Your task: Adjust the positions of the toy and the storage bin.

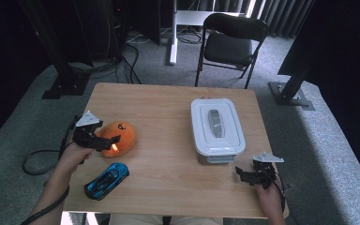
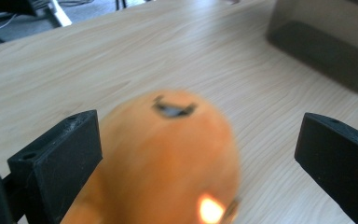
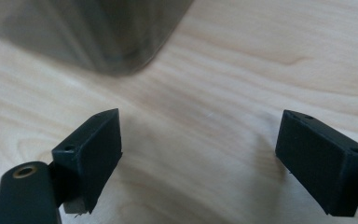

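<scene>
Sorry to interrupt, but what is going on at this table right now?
A person holds a gripper in each hand. The left gripper is open around the orange plush, not yet closed on it. The right gripper is open and empty, just in front of the lidded grey box. A blue toy car lies untouched nearby.

The orange toy point(image 2: 168, 158) is blurred in the left gripper view, its lower part cut off by the bottom edge. The grey box point(image 3: 88, 32) is blurred and cropped at the top in the right gripper view.
</scene>
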Demonstrator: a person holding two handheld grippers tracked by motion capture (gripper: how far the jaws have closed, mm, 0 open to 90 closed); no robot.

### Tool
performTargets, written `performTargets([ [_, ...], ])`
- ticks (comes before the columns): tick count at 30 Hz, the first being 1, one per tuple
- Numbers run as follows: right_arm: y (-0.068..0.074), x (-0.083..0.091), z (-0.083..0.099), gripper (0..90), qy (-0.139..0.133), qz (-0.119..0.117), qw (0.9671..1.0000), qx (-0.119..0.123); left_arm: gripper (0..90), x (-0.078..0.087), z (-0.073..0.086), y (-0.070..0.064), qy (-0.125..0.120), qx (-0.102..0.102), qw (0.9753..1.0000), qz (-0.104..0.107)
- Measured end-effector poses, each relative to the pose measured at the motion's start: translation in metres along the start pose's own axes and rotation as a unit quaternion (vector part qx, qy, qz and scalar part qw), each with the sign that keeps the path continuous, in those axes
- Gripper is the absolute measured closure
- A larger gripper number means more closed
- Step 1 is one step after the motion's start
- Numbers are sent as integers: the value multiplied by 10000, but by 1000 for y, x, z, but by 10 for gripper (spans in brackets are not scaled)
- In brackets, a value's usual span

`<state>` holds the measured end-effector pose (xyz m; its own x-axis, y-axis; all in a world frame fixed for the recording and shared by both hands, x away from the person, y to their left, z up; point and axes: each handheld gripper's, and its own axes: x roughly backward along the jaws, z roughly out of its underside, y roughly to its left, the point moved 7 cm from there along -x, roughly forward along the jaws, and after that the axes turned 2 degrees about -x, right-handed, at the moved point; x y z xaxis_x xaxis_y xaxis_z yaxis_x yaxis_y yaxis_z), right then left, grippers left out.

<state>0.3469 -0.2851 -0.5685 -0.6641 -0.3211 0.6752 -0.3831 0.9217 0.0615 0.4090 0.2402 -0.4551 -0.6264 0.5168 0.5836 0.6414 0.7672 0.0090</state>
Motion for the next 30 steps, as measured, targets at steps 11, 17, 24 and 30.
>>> performTargets([
  [11, -31, 4, -35, 140, -350, 553, 9974, -303, 3, -47, -23, -53, 134, -353, 9986, 375],
  [17, -33, -6, -40, 140, -272, 609, 9973, -291, 4, -80, -28, -77, 208, -430, 9976, 493],
  [24, -35, -18, -41, 141, -234, 558, 9973, -407, 4, -124, -37, -101, 335, -504, 9963, 603],
  [30, -43, -33, -55, 141, -277, 552, 9965, -566, 4, -163, -43, -120, 472, -488, 9964, 509],
])
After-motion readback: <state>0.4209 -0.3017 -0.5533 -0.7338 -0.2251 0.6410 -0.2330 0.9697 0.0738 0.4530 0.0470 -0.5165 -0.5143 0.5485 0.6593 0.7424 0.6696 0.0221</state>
